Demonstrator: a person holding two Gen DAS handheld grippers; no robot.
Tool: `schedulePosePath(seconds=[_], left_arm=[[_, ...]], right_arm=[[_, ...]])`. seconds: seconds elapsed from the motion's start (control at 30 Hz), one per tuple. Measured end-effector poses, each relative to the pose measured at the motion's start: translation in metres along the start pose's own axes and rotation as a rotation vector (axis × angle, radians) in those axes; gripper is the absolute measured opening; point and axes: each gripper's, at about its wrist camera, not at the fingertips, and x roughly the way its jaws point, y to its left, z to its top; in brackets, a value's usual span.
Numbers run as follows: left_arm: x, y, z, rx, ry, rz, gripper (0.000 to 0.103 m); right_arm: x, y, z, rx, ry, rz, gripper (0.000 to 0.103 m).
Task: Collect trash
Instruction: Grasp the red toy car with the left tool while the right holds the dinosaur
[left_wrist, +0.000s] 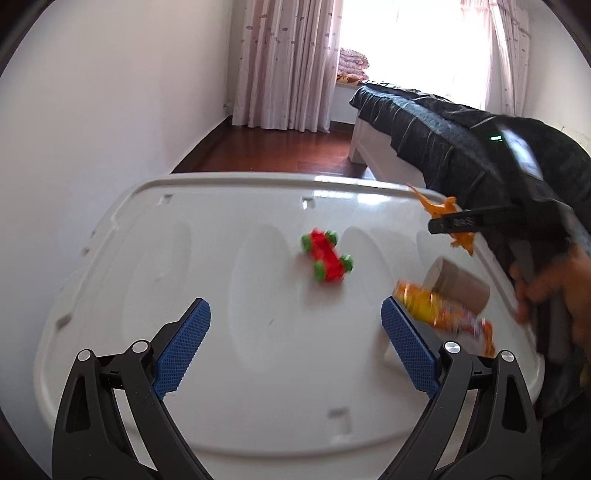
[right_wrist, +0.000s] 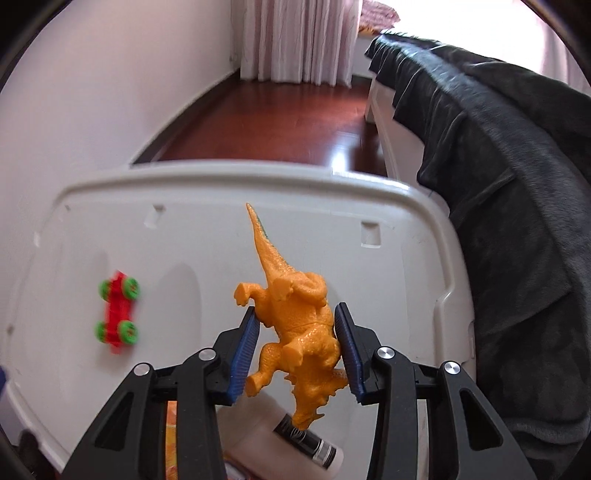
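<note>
**Two grippers, one toy lifted above the trash**

Two grippers worked over a white desk. The right gripper had its fingers closed most of the way onto an orange toy dinosaur, pinching it across the belly, tail pointing away and head hanging down toward the camera. It appeared to be held just above the desk rather than resting on it. The left gripper stood wide apart and held nothing.

The trash lay at the desk's near right edge: a crumpled orange snack wrapper touching a cardboard tube, just beyond the left gripper's right finger. A red toy car with green wheels sat well apart, mid-desk.

By the look of it, the dinosaur was hard hollow plastic, light and stiff, with a pebbled skin that should not slip against the ribbed pads; the thick body was the sound place to hold. The wrapper seemed thin, glossy and crushable, best pinched at a bunched fold. The tube looked light and would probably roll or dent, so a gentle hold across its middle seemed wise.
</note>
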Motion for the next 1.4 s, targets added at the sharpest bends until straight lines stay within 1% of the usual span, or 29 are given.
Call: schedulePosePath(seconds=[0.1,0.27,0.47,0.57,0.63,0.7,0.73,0.77,0.8,0.83,1.07,1.2,1.4], left_arm=[[0.031,-0.014,0.017,0.014,0.029,0.004,0.091],[0.080,-0.025,0.035,-0.004,0.113,0.006,0.084],[0.113,-0.024,0.045,-0.049,0.166,0.035,0.080],[0.128,-0.023,0.046,-0.066,0.201,0.034,0.070],[0.135,-0.022,0.044,-0.071,0.219,0.041,0.059],[0.141,-0.022,0.042,-0.066,0.230,0.052,0.054],[0.141,-0.022,0.042,-0.049,0.218,0.062,0.049],[0.140,-0.022,0.041,-0.040,0.216,0.065,0.047],[0.139,-0.022,0.041,-0.033,0.211,0.062,0.039],[0.137,-0.020,0.039,-0.028,0.205,0.054,0.038],[0.124,-0.002,0.030,-0.046,0.176,0.028,0.037],[0.112,0.012,0.023,-0.051,0.166,0.024,0.037],[0.089,0.026,0.024,-0.058,0.121,0.025,0.037]], right_arm=[[-0.025,-0.001,-0.004,-0.012,-0.048,0.009,0.042],[-0.057,-0.006,-0.007,-0.045,-0.105,0.018,0.042],[-0.075,-0.005,-0.009,-0.086,-0.146,0.031,0.042],[-0.078,-0.002,-0.011,-0.098,-0.154,0.044,0.042],[-0.079,0.000,-0.013,-0.107,-0.162,0.043,0.042],[-0.081,0.003,-0.016,-0.112,-0.167,0.050,0.042],[-0.082,0.003,-0.017,-0.111,-0.171,0.053,0.042],[-0.083,0.004,-0.018,-0.110,-0.172,0.058,0.042],[-0.083,0.004,-0.018,-0.110,-0.173,0.060,0.042],[-0.083,0.004,-0.019,-0.109,-0.175,0.060,0.042],[-0.083,0.005,-0.020,-0.106,-0.179,0.064,0.042],[-0.082,0.006,-0.021,-0.105,-0.181,0.061,0.042],[-0.082,0.011,-0.024,-0.107,-0.189,0.069,0.042]])
